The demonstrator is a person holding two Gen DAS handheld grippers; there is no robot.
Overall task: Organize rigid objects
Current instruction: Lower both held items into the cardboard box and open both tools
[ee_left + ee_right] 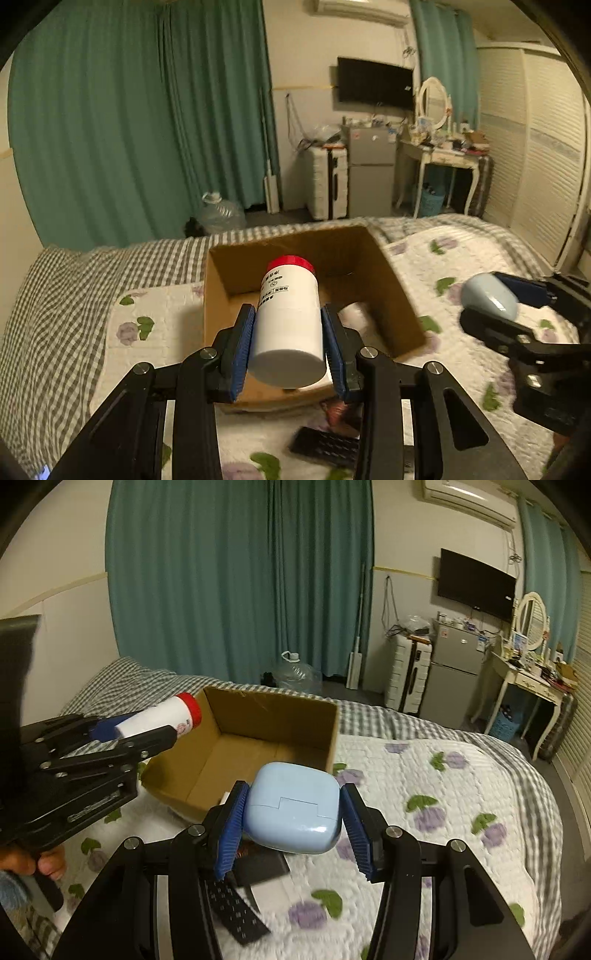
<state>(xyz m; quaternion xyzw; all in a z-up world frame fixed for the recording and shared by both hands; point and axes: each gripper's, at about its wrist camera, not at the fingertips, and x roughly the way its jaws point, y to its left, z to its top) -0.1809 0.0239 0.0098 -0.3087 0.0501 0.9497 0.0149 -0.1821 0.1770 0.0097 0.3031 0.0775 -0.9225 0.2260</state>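
Quilted white bedding with purple flowers and green leaves covers the bed point(461, 775) under both of your tools, with a grey checked sheet point(55, 295) along its far and left edges. Cardboard comes next: an open brown box point(391, 295) sits on the quilt, dead centre in the left wrist view, and at about 11 o'clock from the case in the right wrist view. A pale rounded thing lies on the box floor toward its right side, too blurred to name.

Your left gripper point(288, 343) is clamped on a white bottle point(288, 317) with a red cap point(291, 263); the blue pads press its two sides and the cap end points away from you, at 12 o'clock, over the open box. In the right wrist view the same bottle point(159, 716) hangs at 9 o'clock, its cap just at the box's near left corner.

Your right gripper point(291, 823) is closed around a light blue case point(293, 808) with rounded corners, held above the quilt just at the box's near right side. In the left wrist view that case point(489, 295) shows at 3 o'clock.

A black flat object with rows of keys point(236, 912) lies on the quilt at 6 o'clock, below the case.
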